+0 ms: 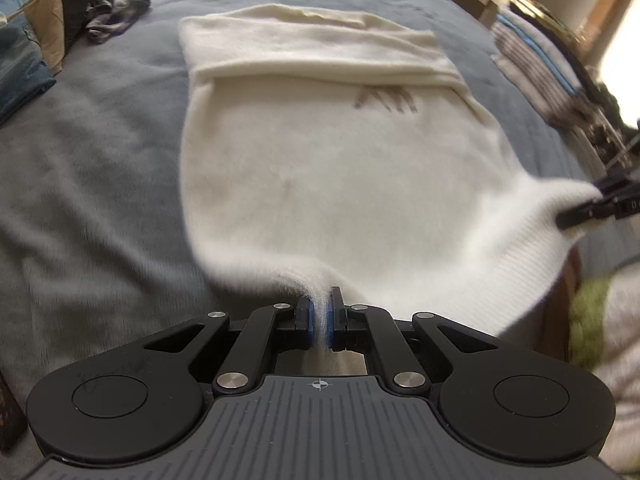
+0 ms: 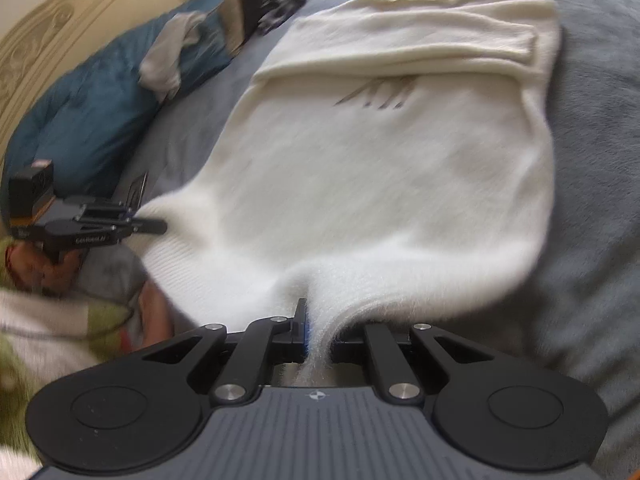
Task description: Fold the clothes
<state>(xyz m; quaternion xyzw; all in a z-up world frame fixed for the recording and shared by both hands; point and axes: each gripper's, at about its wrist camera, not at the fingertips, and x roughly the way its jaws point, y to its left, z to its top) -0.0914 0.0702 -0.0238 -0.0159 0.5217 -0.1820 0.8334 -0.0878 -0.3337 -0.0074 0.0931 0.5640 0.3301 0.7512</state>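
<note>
Both claws, the left gripper (image 1: pixel 319 322) and the right gripper (image 2: pixel 320 334), pinch the sweater (image 1: pixel 320 168) hem. Both corners should be raised evenly and carried toward the folded sleeves (image 1: pixel 320 60).

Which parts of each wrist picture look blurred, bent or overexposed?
Left wrist view: the white sweater smears near the left tool, the bed's edge curves, and glare burns out the far right. Right wrist view: sweater hem and the floor side at left are motion-blurred; the right tool stays sharp.
</note>
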